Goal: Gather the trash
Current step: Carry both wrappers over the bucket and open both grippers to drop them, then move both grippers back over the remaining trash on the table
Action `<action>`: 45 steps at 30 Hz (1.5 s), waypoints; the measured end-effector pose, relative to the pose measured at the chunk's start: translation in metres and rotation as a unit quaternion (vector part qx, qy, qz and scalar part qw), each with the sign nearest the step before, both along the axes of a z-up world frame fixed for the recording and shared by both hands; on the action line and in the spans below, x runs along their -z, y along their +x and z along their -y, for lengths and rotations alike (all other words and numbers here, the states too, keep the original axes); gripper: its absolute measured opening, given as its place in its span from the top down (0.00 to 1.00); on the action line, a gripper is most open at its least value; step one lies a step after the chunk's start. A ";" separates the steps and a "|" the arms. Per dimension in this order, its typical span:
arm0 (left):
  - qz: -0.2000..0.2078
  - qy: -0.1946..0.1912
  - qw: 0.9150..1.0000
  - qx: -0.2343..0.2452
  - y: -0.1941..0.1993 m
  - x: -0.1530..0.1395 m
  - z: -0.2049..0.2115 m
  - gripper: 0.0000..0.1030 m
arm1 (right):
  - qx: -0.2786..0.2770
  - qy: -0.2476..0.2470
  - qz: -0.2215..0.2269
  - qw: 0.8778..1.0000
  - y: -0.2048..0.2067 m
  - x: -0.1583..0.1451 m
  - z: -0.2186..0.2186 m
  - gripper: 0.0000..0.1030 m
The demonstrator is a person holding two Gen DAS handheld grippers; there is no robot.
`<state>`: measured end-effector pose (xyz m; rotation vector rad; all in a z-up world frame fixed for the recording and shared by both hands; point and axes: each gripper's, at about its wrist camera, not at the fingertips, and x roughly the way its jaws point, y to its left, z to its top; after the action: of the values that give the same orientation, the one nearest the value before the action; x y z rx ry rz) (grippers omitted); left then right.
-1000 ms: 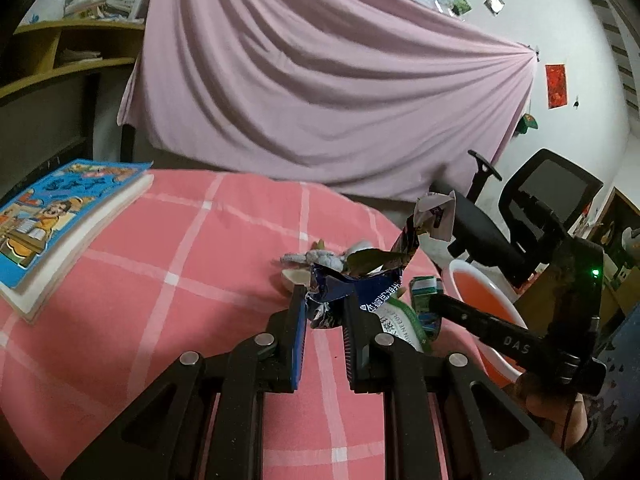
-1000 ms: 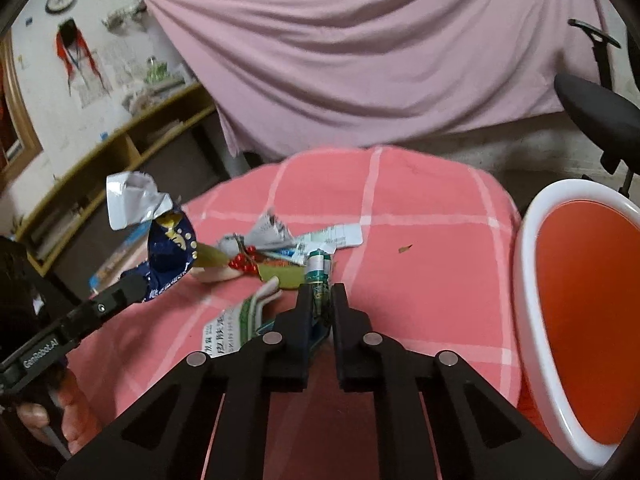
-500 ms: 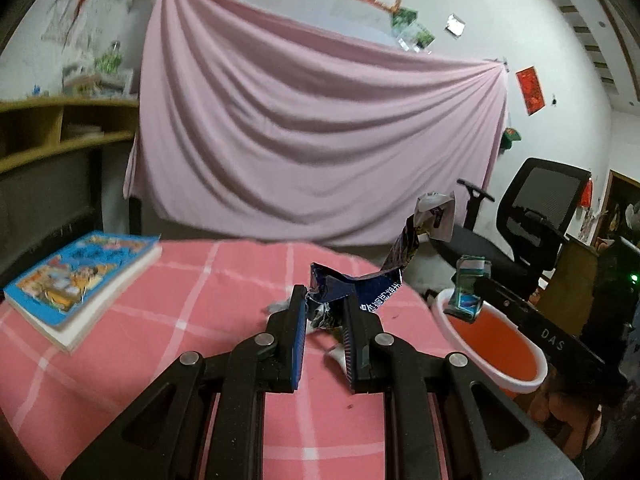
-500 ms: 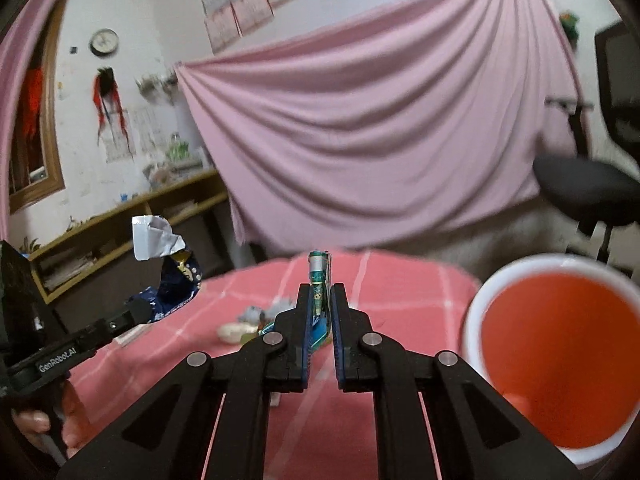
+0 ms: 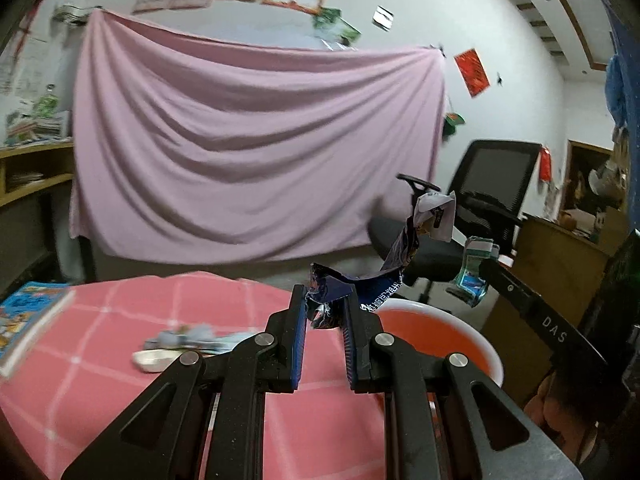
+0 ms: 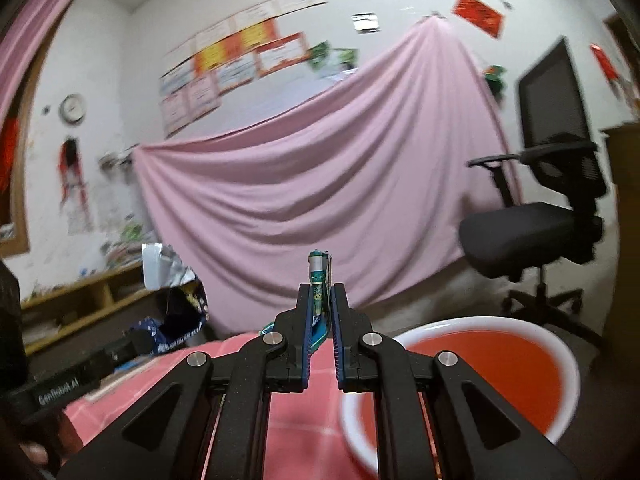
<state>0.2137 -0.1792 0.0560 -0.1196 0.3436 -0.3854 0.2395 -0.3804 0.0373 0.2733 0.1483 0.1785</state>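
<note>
The left tongs (image 5: 325, 312), at the lower centre of the left wrist view, are nearly closed on a crumpled dark blue snack wrapper (image 5: 376, 276). It is thin foil-lined film, creased, with its torn silver end (image 5: 434, 216) standing up to the right. It looks feather-light and floppy, likely to slip or spring open, so a pinch on the bunched base seems safest. The right tongs (image 6: 321, 300), at the centre of the right wrist view, are clamped fully on a small flattened green carton (image 6: 318, 276), stiffer card gripped by its lower half and upright. A round white bin with a smooth orange-red inside (image 6: 532, 336) sits at lower right. More crumpled scraps (image 5: 188, 340) lie on the pink checked desk (image 5: 120, 380), left of centre.
</note>
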 end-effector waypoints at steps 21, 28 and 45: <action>-0.166 0.042 0.983 0.065 0.088 0.034 0.138 0.86 | 0.109 0.051 -0.150 0.981 0.020 0.040 0.073 0.91; -0.190 0.042 0.979 0.067 0.094 0.045 0.138 0.85 | 0.115 0.060 -0.174 0.976 0.021 0.044 0.077 0.91; -0.220 0.012 0.975 0.035 0.099 0.050 0.099 0.65 | 0.110 0.055 -0.186 0.975 0.025 0.045 0.073 0.79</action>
<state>0.3131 -0.2784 0.0057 -0.1688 0.7910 -0.4241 0.2640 -0.4532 -0.0073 0.4292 0.4788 -0.0876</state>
